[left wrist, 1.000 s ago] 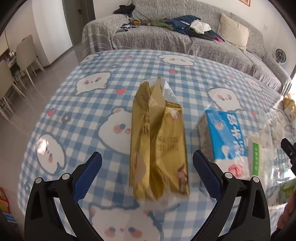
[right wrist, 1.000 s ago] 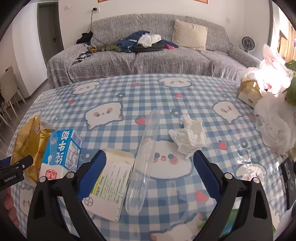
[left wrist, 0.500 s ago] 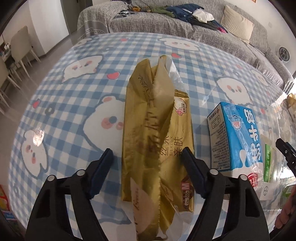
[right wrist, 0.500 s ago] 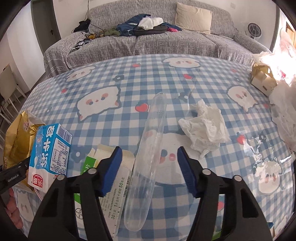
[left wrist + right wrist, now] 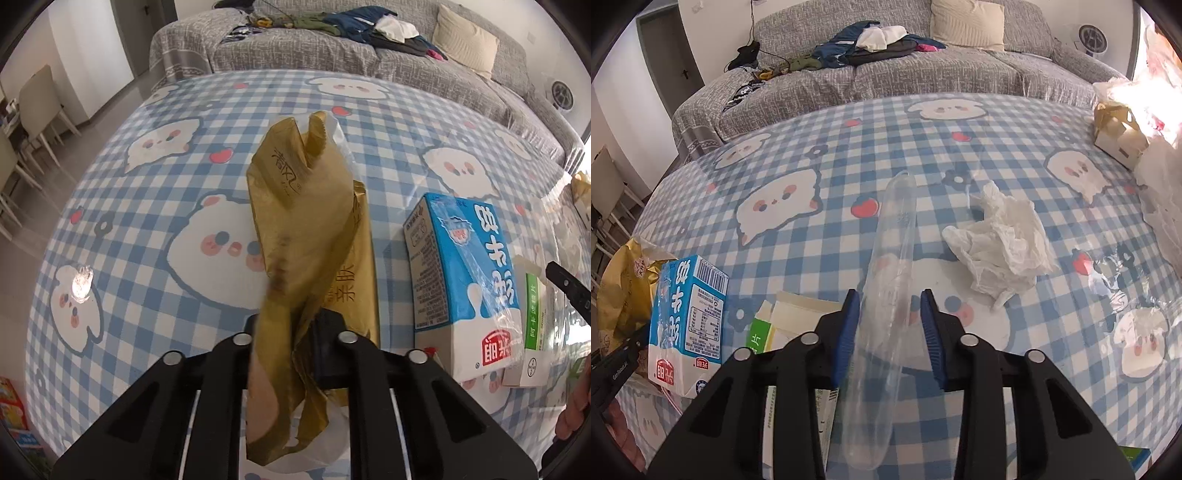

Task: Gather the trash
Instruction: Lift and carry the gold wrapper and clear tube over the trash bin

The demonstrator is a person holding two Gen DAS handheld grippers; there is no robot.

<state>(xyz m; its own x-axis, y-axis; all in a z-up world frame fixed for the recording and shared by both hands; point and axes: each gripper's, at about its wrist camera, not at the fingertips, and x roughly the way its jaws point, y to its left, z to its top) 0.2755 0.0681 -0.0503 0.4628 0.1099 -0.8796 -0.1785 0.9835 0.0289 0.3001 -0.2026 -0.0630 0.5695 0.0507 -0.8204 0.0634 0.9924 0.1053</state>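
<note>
My left gripper (image 5: 286, 332) is shut on a crumpled gold plastic wrapper (image 5: 306, 229) on the blue checked tablecloth (image 5: 147, 221). A blue milk carton (image 5: 461, 273) and a green-and-white medicine box (image 5: 532, 317) lie to its right. In the right wrist view my right gripper (image 5: 890, 328) has its blue pads on either side of a clear plastic tube (image 5: 886, 295), with small gaps showing. A crumpled white tissue (image 5: 1001, 240) lies to the tube's right. The carton (image 5: 687, 317), the medicine box (image 5: 783, 325) and the gold wrapper (image 5: 624, 288) are at the left.
A small cardboard box (image 5: 1119, 136) and white plastic bags (image 5: 1160, 192) sit at the table's right edge. A grey sofa (image 5: 886, 74) with clothes stands beyond the table. Chairs (image 5: 37, 107) stand on the floor to the left.
My left gripper moved forward and closed on the gold wrapper. My right gripper moved forward over the clear tube and narrowed around it.
</note>
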